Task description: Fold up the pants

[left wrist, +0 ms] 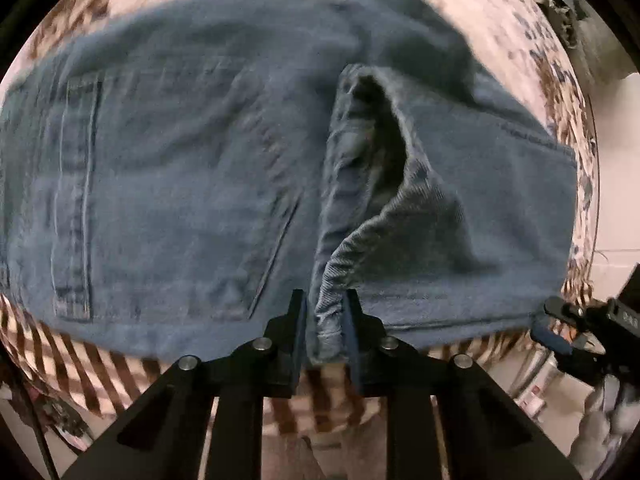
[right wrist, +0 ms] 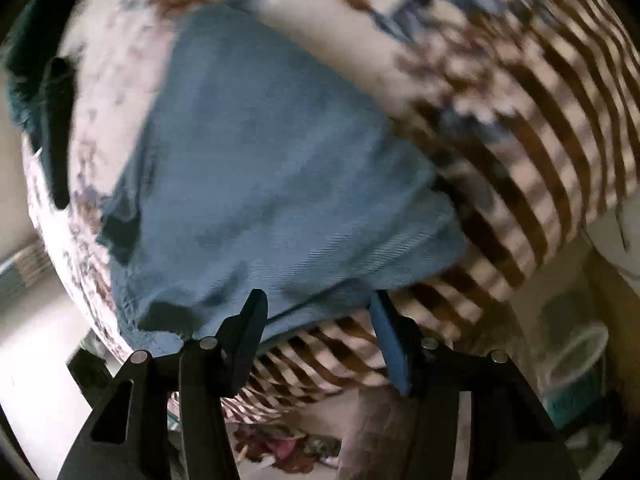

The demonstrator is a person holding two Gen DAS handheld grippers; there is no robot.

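Blue denim pants (left wrist: 200,160) lie folded on a patterned cloth-covered surface, a back pocket showing at the left. My left gripper (left wrist: 327,312) is shut on a raised fold of the pants' near edge (left wrist: 332,280). In the right wrist view the pants (right wrist: 260,180) fill the middle, blurred. My right gripper (right wrist: 316,308) is open at the pants' near edge, holding nothing. It also shows at the right edge of the left wrist view (left wrist: 560,328).
The cloth (right wrist: 520,140) has brown stripes at its border and brown and blue blotches in the middle. Its edge hangs over near both grippers. A dark teal item (right wrist: 28,60) lies at the far left. Floor clutter (right wrist: 280,448) lies below.
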